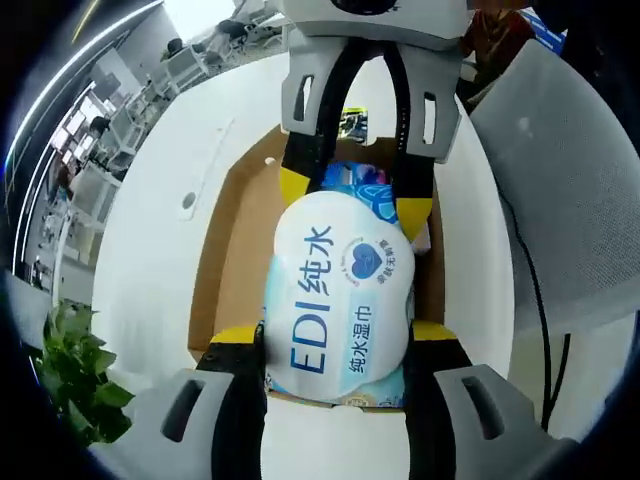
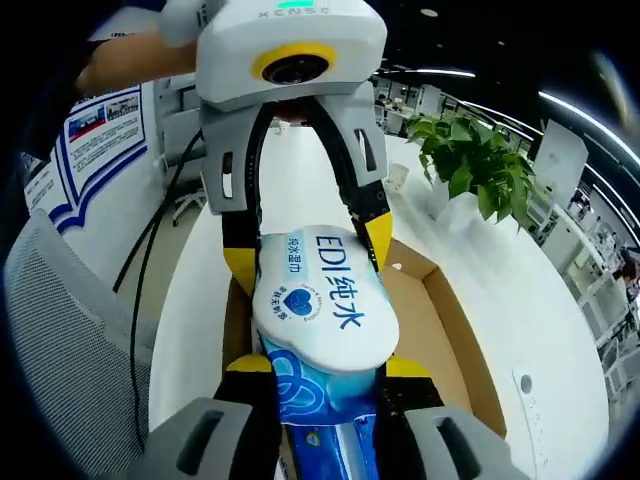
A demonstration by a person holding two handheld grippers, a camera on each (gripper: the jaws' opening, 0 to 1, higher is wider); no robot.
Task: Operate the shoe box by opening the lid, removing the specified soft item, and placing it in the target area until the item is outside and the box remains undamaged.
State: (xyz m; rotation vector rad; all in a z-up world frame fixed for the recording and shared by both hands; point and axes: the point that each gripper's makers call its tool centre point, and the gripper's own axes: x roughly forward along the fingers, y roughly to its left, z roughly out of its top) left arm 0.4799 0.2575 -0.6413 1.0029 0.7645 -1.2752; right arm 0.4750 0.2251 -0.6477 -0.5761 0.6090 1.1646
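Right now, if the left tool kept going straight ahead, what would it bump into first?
Probably the right tool, facing it across the wet wipes pack both hold over the open shoe box. Depth is hard to judge.

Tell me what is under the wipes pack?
The open box lies under the wipes pack, held by both grippers, left and right. Its brown floor shows beside the pack; the part beneath is covered.

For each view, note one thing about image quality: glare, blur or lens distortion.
Left gripper view: the table is blown out white at the top, and the fisheye bends the box edges; the wipes pack print stays sharp. Right gripper view: ceiling lights streak and curve, the plant is crisp, and the far room is dim.
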